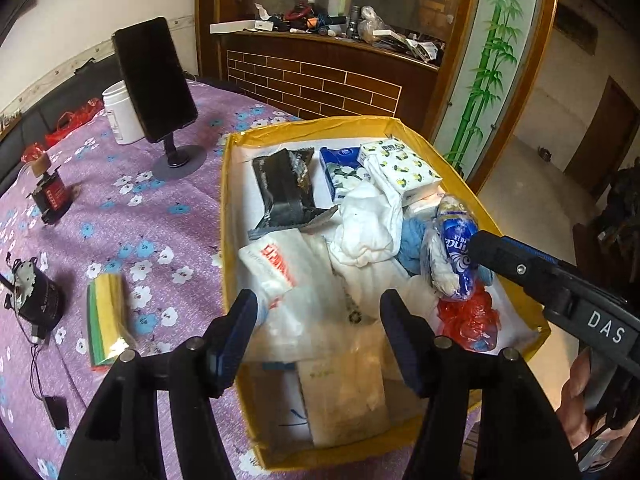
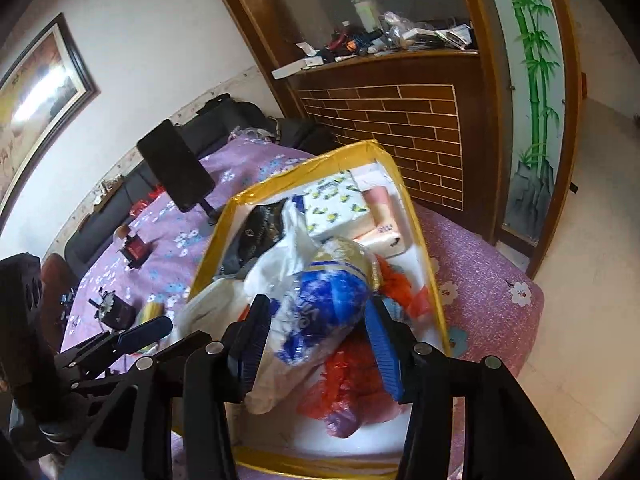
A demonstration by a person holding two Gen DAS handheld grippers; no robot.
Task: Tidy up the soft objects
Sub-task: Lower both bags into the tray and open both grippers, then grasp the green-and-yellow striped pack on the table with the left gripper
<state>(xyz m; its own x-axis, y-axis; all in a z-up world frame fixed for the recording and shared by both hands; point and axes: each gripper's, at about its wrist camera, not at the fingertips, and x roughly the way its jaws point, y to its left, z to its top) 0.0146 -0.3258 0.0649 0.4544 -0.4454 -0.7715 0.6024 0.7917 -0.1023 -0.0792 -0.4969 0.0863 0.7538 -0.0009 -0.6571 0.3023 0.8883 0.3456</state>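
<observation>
Right gripper (image 2: pixel 316 344) spread around a crinkly blue-and-white plastic pack (image 2: pixel 320 304), pads just beside it, seemingly letting go into the yellow-rimmed box (image 2: pixel 424 252). Left gripper (image 1: pixel 318 332) spread, empty, over clear bags. Box heaped with soft things: white cloth (image 1: pixel 368 224), boxy tissue packs, red bag. Next likely: fetching the striped sponges (image 1: pixel 106 316) from the flowered tablecloth.

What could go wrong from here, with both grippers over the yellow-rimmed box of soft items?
1. The blue-and-white crinkly plastic bag sits between the right gripper fingers; their grip looks uncertain, so it may drop onto the red plastic bag.
2. The left gripper hangs open over the loose white plastic bags and could snag several at once.
3. The striped yellow-green sponge pack outside the yellow-rimmed box could be overlooked.
</observation>
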